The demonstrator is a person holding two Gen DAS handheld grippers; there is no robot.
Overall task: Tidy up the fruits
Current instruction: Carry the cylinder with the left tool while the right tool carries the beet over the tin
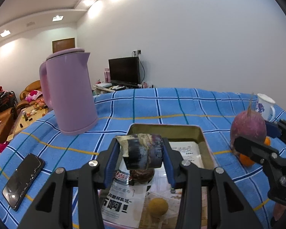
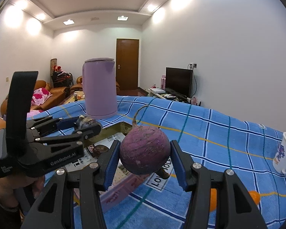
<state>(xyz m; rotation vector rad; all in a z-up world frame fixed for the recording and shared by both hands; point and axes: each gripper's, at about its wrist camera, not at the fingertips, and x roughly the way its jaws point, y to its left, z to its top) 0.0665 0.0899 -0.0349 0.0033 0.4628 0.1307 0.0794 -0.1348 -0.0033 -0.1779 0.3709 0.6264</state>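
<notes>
Tray [image 1: 204, 133], metal, paper-lined, on the blue checked cloth: directly below the left gripper [image 1: 142, 152], which is clenched on a dark, patchy chunk of produce [image 1: 143, 152] with its long axis lying crosswise between the pads. Right gripper [image 2: 145, 156] grasps a round purple root [image 2: 145, 150], tail up, over the cloth just off the tray's right rim. Left hand judged nearer for the drop; two items already lie inside.

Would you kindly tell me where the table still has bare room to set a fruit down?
Bare cloth lies between the pink kettle and the mug, behind the metal tray, and between the kettle and the phone. It is crowded around the tray and by the oranges on its right.
</notes>
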